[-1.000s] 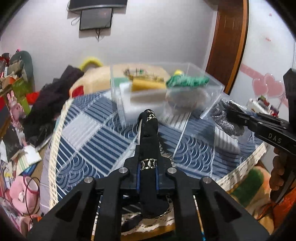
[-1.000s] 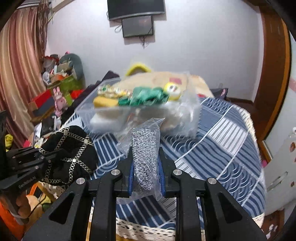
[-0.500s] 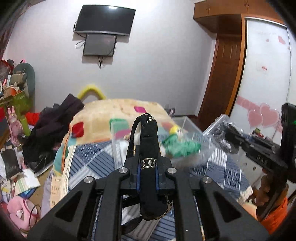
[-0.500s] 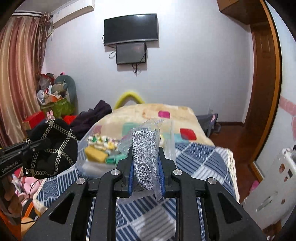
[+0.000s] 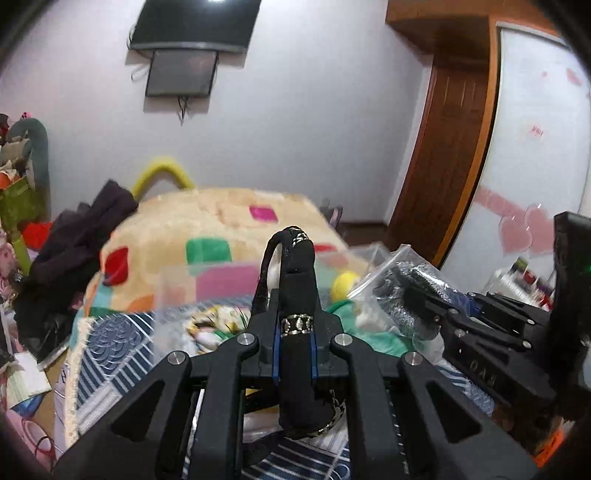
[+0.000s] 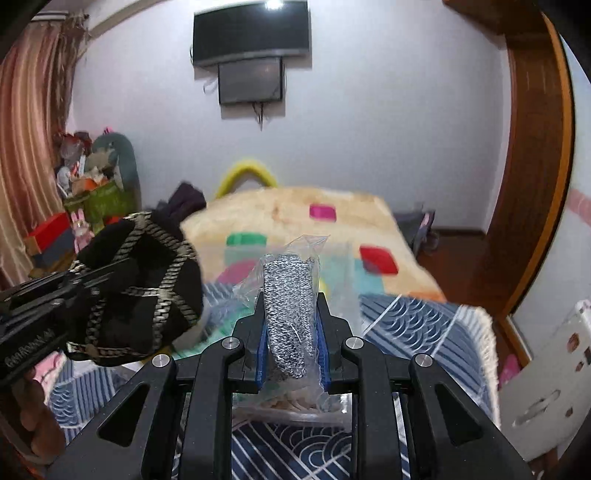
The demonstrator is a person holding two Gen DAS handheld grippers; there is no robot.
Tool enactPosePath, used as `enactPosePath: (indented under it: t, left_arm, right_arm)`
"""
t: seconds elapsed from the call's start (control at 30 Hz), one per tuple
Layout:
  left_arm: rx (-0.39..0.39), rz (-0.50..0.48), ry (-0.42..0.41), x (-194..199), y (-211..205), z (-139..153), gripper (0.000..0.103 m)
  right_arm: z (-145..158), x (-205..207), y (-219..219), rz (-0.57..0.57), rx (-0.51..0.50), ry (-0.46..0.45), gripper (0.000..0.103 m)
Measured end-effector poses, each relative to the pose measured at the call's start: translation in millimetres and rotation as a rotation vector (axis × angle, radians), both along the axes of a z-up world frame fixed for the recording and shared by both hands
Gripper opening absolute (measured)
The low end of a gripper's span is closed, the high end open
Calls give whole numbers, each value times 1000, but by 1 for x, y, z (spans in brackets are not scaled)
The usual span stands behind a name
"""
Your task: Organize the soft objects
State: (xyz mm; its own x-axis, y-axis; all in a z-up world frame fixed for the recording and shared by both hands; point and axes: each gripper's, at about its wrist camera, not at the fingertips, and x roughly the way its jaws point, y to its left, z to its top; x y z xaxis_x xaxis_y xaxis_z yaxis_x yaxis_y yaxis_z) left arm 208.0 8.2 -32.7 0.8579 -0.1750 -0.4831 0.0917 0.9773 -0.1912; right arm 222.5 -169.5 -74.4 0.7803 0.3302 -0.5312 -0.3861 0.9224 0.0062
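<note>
My left gripper (image 5: pixel 294 314) is shut on a black soft pouch with metallic chain trim (image 5: pixel 297 291), held in the air; the pouch also shows in the right wrist view (image 6: pixel 140 295). My right gripper (image 6: pixel 290 325) is shut on a silver-grey knitted item in a clear plastic bag (image 6: pixel 290 295), also seen in the left wrist view (image 5: pixel 413 288). Below and ahead of both is a clear plastic box (image 5: pixel 207 291) holding green, yellow and patterned soft items.
The box rests on a table with a blue-and-white patterned cloth (image 6: pixel 417 325). Behind is a bed with a cream blanket with coloured squares (image 5: pixel 207 225), dark clothes (image 5: pixel 74 240), clutter at left, a wall TV (image 6: pixel 251 33) and a wooden door (image 5: pixel 443 155).
Both grippers have risen and tilted up from looking down at the table and box, each still holding its item. They now sit closer together above the box.
</note>
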Motion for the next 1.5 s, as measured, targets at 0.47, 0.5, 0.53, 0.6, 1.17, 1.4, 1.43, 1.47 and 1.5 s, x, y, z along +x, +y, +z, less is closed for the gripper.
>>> enactPosePath:
  t: [0.47, 0.5, 0.53, 0.6, 1.17, 1.4, 1.43, 1.47, 1.5]
  left_arm:
    - [-43, 53, 84, 14, 11, -32, 51]
    - [-36, 61, 72, 10, 12, -28, 56]
    - [-28, 73, 63, 6, 12, -25, 59]
    - [-7, 106, 28, -6, 13, -16, 63]
    - [90, 147, -186, -114, 4, 46, 93]
    - [107, 160, -235, -141, 2, 57, 101]
    - [112, 161, -240, -145, 1, 57, 101]
    - [114, 160, -244, -147, 0, 58, 101]
    - [115, 158, -247, -149, -1, 59, 101]
  right_arm:
    - [-5, -11, -8, 8, -25, 36, 49]
    - [-2, -11, -9, 8, -17, 23, 51]
    - [3, -15, -10, 7, -10, 2, 54]
    - [17, -28, -14, 12, 1, -41, 59]
    - [75, -101, -35, 51, 107, -242, 84]
    - [81, -117, -43, 40, 149, -289, 99]
    - [80, -119, -43, 41, 151, -292, 100]
    - [80, -121, -41, 43, 152, -295, 102]
    - [79, -124, -41, 44, 151, -299, 103]
